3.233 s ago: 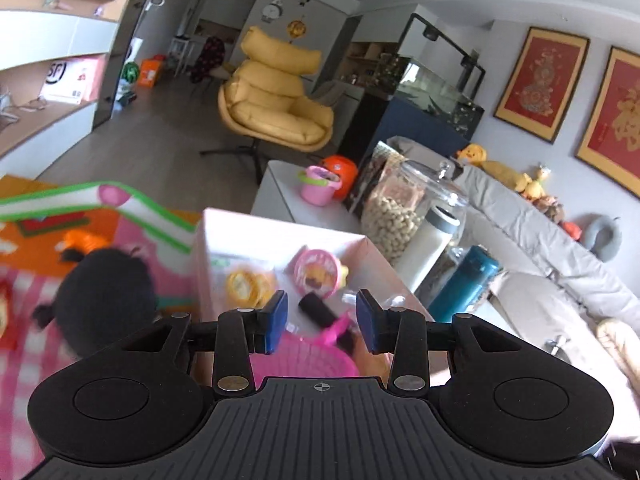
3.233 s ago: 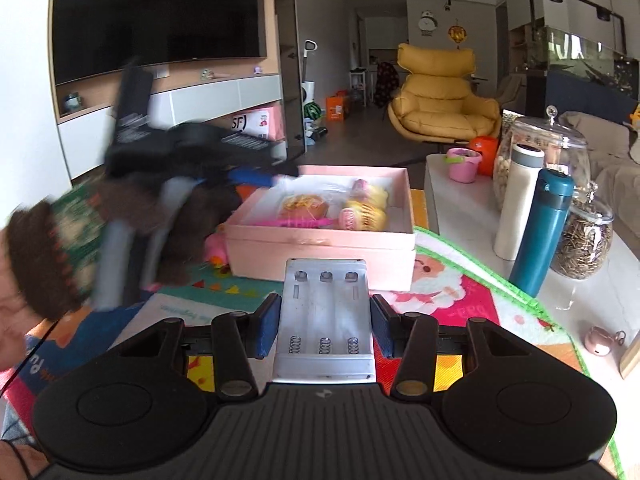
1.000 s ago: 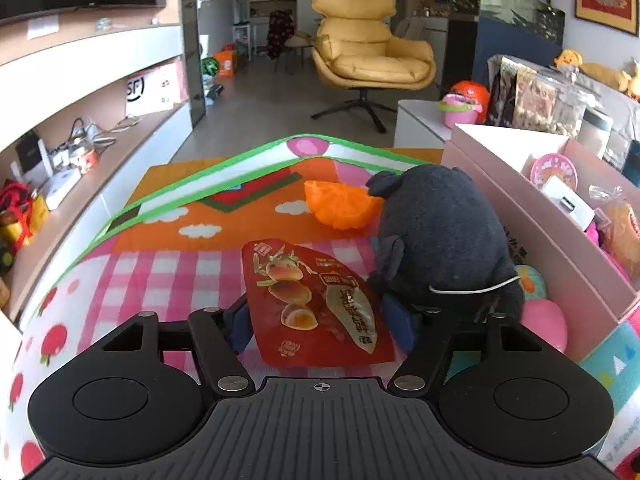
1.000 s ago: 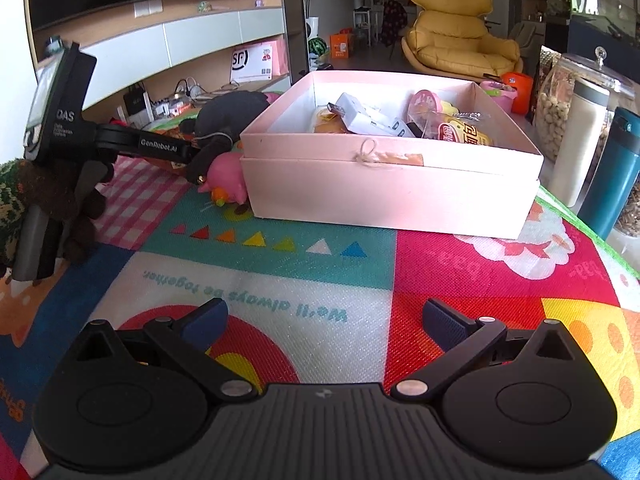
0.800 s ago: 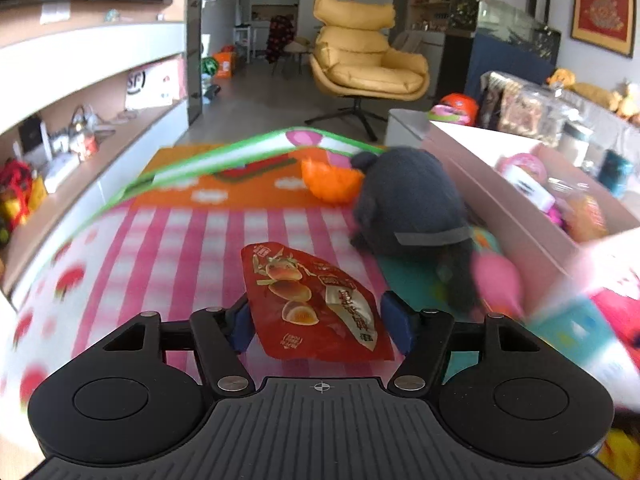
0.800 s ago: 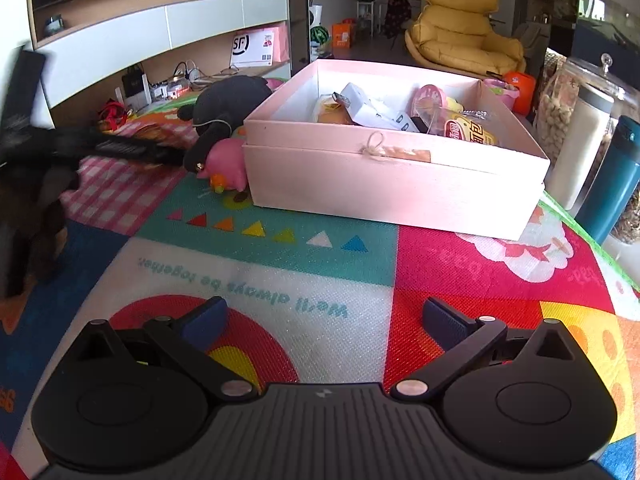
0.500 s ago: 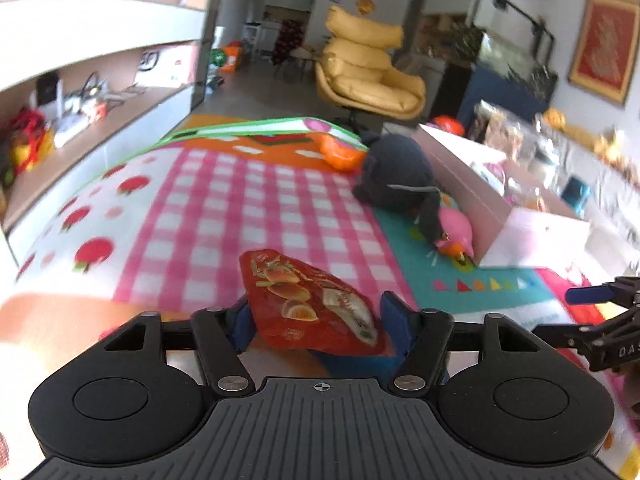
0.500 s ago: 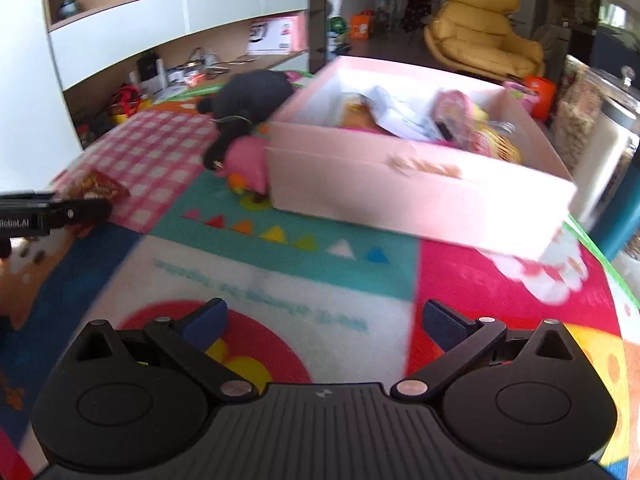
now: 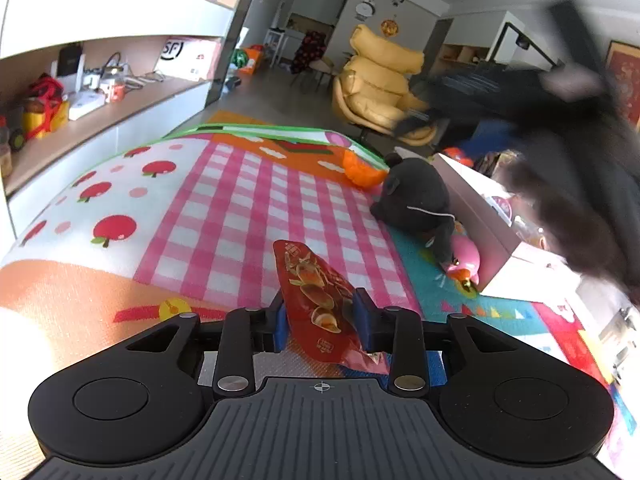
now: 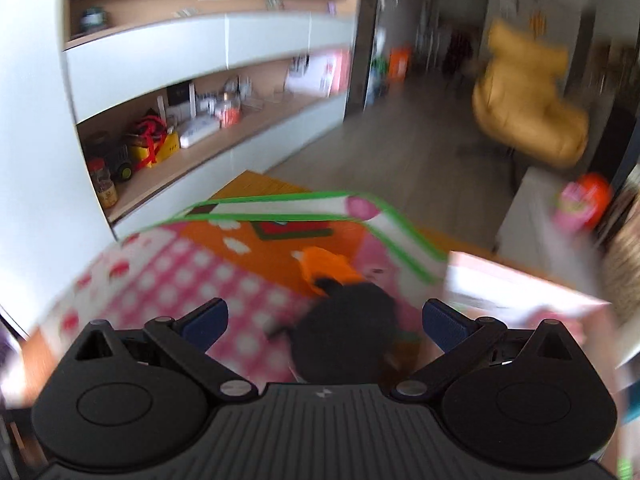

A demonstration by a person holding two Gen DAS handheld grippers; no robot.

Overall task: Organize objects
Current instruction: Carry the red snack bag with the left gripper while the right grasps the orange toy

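My left gripper (image 9: 320, 320) is shut on a red snack packet (image 9: 320, 300) and holds it above the play mat (image 9: 224, 216). A black plush toy (image 9: 416, 204) lies by the pink box (image 9: 492, 240), with a pink duck toy (image 9: 464, 260) beside it. My right gripper (image 10: 324, 320) is open and empty, above the black plush toy (image 10: 344, 328). It shows as a dark blur in the left wrist view (image 9: 560, 92), over the box. An orange toy (image 10: 328, 268) lies on the mat behind the plush.
A shelf unit (image 9: 80, 92) with small items runs along the left. A yellow armchair (image 9: 380, 84) stands behind the mat. The pink box (image 10: 520, 284) is at right in the blurred right wrist view, with a white table (image 10: 532, 208) behind it.
My left gripper has closed tighter on the snack packet and lifted it off the mat. My right gripper has swung fast from in front of the box to over the black plush toy.
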